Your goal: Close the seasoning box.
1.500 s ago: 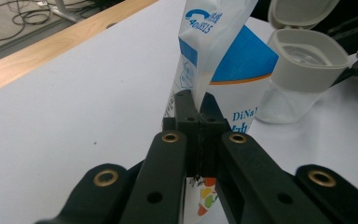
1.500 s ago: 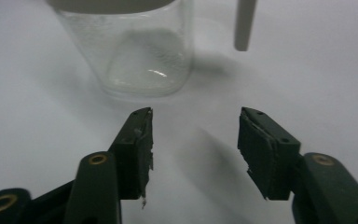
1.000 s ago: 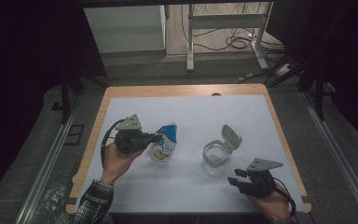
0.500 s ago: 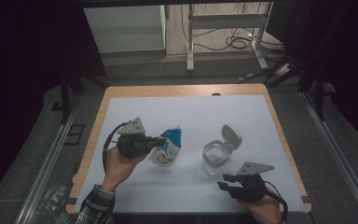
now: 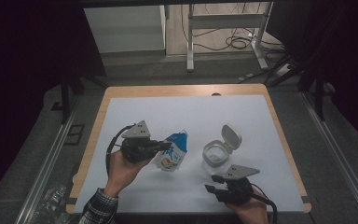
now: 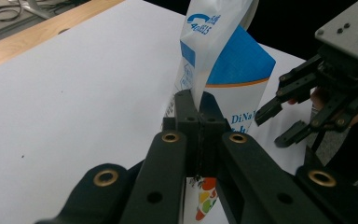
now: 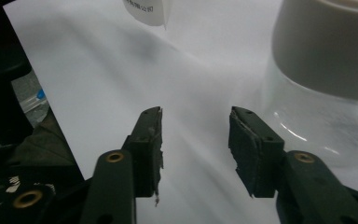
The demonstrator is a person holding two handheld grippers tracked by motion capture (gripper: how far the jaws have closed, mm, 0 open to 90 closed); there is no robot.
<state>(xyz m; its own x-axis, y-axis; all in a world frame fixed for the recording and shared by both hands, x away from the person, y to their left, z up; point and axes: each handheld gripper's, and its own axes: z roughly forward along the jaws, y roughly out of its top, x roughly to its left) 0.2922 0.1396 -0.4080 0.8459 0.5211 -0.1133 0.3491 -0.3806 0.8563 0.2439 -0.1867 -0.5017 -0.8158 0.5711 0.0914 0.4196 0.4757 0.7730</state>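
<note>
The left gripper (image 5: 161, 146) pinches the pouch (image 5: 172, 151) by its flat side seal, jaws clamped tight on the film. The pouch (image 6: 223, 70) sits left of the sheet's (image 5: 182, 116) middle, long axis running from its blue top, toward the far edge, down to its printed bottom nearer the front edge; whether it touches the sheet cannot be told. Just right of it stands a clear jar (image 5: 214, 156) with its hinged lid (image 5: 230, 137) flipped up and open. The right gripper (image 5: 213, 184) hovers near the front edge, jaws spread and empty, the jar (image 7: 326, 70) close ahead. The pouch's print is partly hidden behind the left jaws.
</note>
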